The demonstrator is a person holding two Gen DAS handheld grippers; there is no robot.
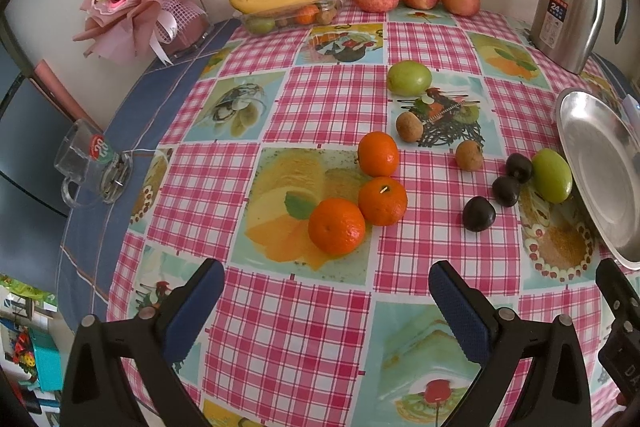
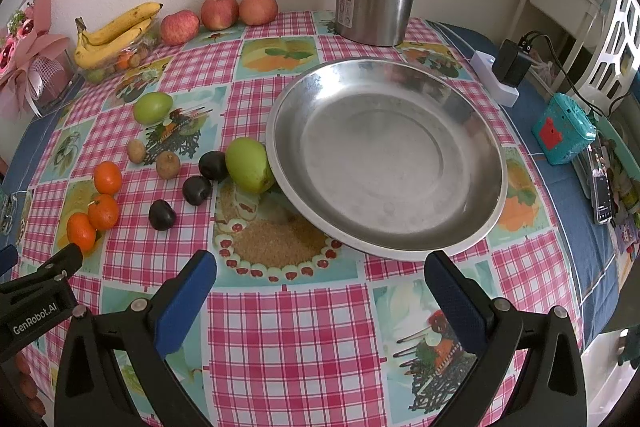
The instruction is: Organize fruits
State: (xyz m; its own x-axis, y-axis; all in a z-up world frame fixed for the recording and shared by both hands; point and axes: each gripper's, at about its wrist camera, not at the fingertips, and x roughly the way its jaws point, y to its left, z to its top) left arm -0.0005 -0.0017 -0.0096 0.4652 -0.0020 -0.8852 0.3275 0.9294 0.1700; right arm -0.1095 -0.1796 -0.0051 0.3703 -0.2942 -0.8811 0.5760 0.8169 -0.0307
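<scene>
The left gripper (image 1: 326, 303) stands wide open and holds nothing, hovering above the desk (image 1: 320, 327) at the lower centre of the left wrist view. Three oranges (image 1: 337, 225) lie clustered just above it, mid-frame. The right gripper (image 2: 320, 291) is likewise wide open and unloaded, at the lower centre of the right wrist view, directly below the steel plate (image 2: 384, 247). A green fruit (image 2: 249, 165) touches the plate's left rim. Three dark plums (image 2: 197, 190) lie left of it, two brown fruits (image 2: 168, 165) further left. A second green fruit (image 2: 153, 107) sits upper left. Bananas (image 2: 116, 35) and three apples (image 2: 219, 11) line the rear edge.
</scene>
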